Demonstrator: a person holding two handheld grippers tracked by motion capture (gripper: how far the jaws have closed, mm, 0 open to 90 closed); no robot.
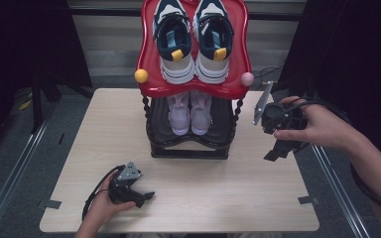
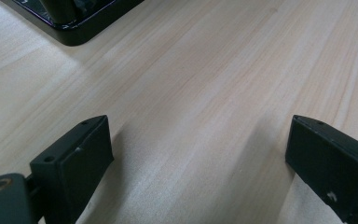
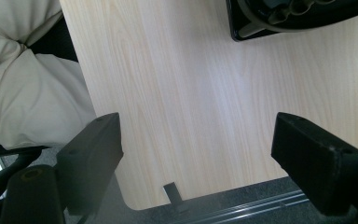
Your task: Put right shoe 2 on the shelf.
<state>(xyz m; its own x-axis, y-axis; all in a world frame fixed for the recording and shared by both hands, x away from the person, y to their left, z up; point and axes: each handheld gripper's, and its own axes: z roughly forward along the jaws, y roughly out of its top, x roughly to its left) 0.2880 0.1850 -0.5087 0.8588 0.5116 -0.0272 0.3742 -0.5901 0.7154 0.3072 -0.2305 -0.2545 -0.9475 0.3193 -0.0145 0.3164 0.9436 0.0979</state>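
A two-tier shoe rack (image 1: 193, 91) stands at the back middle of the pale wood table (image 1: 104, 134). A pair of navy and white sneakers (image 1: 191, 42) sits on its red top shelf. A pair of pale pink shoes (image 1: 190, 113) sits on the black lower shelf. My left gripper (image 1: 145, 196) rests low on the table near the front left, open, with bare wood between its jaws (image 2: 196, 154). My right gripper (image 1: 276, 151) is held in the air over the table's right edge, pointing down, open and holding nothing (image 3: 200, 149).
The rack's black base (image 2: 74, 28) lies ahead of the left gripper and shows as a corner (image 3: 298, 21) in the right gripper view. Pale trousers (image 3: 23, 79) and the table's rounded corner (image 3: 135, 200) lie below the right gripper. Metal rails (image 1: 20, 163) run beside the table.
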